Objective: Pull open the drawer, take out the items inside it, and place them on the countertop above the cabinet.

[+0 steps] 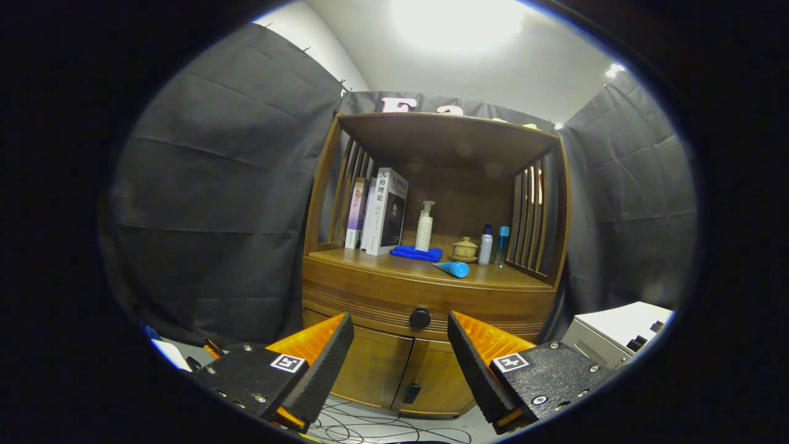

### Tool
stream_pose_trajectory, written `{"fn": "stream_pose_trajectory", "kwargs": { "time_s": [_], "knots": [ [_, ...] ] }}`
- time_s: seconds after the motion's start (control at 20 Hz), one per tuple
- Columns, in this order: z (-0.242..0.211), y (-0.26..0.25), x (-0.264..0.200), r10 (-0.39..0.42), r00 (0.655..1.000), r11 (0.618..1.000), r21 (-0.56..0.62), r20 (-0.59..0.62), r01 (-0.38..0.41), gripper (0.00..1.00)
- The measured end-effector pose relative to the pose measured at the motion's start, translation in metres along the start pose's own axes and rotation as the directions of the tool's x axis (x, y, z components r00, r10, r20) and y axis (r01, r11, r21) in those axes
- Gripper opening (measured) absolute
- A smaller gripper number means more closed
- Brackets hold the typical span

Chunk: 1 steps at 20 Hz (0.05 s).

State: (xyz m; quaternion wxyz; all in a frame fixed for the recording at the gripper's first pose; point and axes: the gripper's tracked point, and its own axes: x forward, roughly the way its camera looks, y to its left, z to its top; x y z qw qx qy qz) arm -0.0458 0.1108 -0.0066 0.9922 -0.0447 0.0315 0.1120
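A wooden cabinet (370, 290) stands ahead of me with its drawer (382, 305) shut. A round dark knob (420, 317) sits at the middle of the drawer front, beyond my fingers and between them in line. My gripper (400, 339) is open, empty, and some way short of the knob. On the countertop (493, 277) above the drawer lie a blue tube (453, 268) near the front and a folded blue cloth (417, 253) further back. The drawer's inside is hidden.
On the countertop stand several books (382, 213) at the left, a white pump bottle (424, 227), a small lidded pot (465, 248) and two small bottles (493, 245). Two cabinet doors (400, 370) sit below the drawer. Cables (370, 425) lie on the floor. A white box (616, 336) stands right.
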Motion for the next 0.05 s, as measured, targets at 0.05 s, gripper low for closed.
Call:
{"fn": "stream_pose_trajectory", "kwargs": {
  "time_s": [0.05],
  "knots": [
    [-0.001, 0.0018, -0.0005, 0.005, 1.0, 1.0, -0.001, -0.002, -0.005, 0.95]
  ]
}}
